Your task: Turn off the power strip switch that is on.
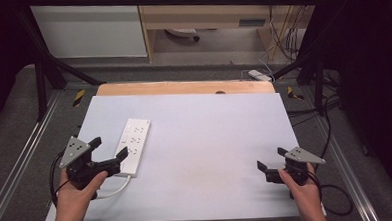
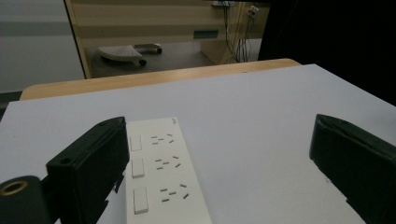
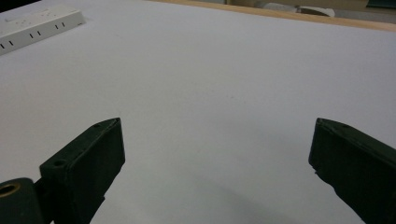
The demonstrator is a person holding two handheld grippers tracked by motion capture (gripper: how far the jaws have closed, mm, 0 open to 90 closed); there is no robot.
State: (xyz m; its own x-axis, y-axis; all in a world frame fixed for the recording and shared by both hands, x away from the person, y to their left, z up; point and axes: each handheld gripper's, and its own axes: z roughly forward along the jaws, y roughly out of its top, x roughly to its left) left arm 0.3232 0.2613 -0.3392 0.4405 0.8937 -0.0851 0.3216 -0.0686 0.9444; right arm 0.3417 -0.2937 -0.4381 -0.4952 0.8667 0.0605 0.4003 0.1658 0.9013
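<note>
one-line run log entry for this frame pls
left gripper: open, at power strip, near end between jaws | right gripper: open, holds nothing | white mat

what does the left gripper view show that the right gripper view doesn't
The left gripper view alone gives the power strip's face close up: three rocker switches beside three rows of socket slots, lying between the left gripper's open jaws, nearer one jaw. Past the table, a castor base shows on the floor.

The right gripper view alone has the right gripper, jaws open over bare white tabletop, with the strip far off in a corner.

Both share the white tabletop, its wooden far edge and the strip.
</note>
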